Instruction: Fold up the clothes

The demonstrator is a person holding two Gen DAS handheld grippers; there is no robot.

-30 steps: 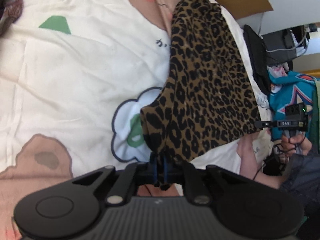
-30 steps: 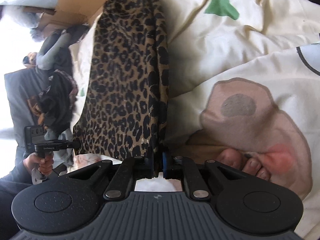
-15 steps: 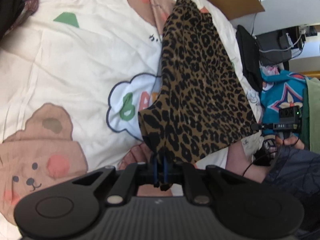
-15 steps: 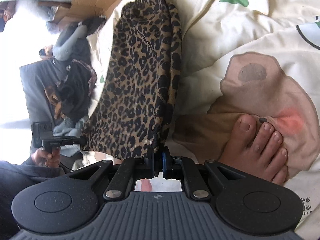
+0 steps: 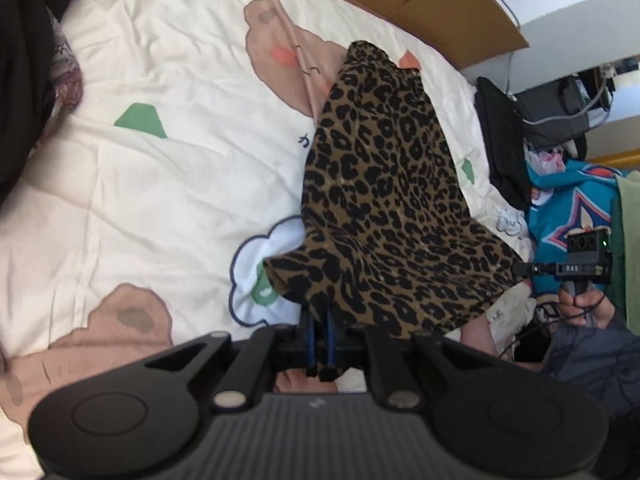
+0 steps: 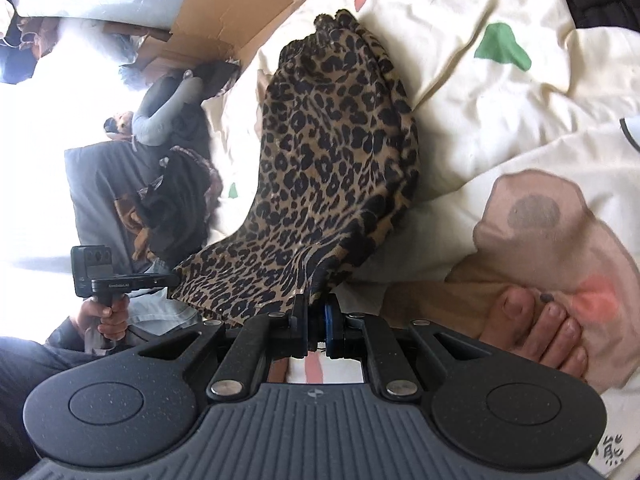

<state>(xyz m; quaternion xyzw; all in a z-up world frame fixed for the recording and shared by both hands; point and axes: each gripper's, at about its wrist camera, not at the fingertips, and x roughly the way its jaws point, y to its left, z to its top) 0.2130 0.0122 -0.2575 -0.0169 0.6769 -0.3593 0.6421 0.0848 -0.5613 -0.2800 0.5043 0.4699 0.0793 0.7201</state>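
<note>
A leopard-print garment (image 5: 384, 208) hangs stretched between my two grippers above a cream bedspread (image 5: 160, 184) printed with bears and clouds. My left gripper (image 5: 319, 312) is shut on one near corner of it. In the left wrist view the other gripper (image 5: 520, 269) pinches the opposite corner at the right. My right gripper (image 6: 318, 304) is shut on its corner of the leopard-print garment (image 6: 332, 160). The left gripper (image 6: 174, 279) shows at the left of that view. The garment's far end trails down onto the bed.
A bare foot (image 6: 536, 332) rests on the bedspread (image 6: 500, 120) by my right gripper. A cardboard box (image 5: 460, 12) stands beyond the bed. A teal garment (image 5: 568, 208) and dark clothes (image 5: 500, 140) lie at the bed's right edge; dark clothes (image 6: 176, 200) pile at the other side.
Both grippers have risen with the garment, the left one more. More of the cloth hangs off the bed, and its far end has drawn nearer.
</note>
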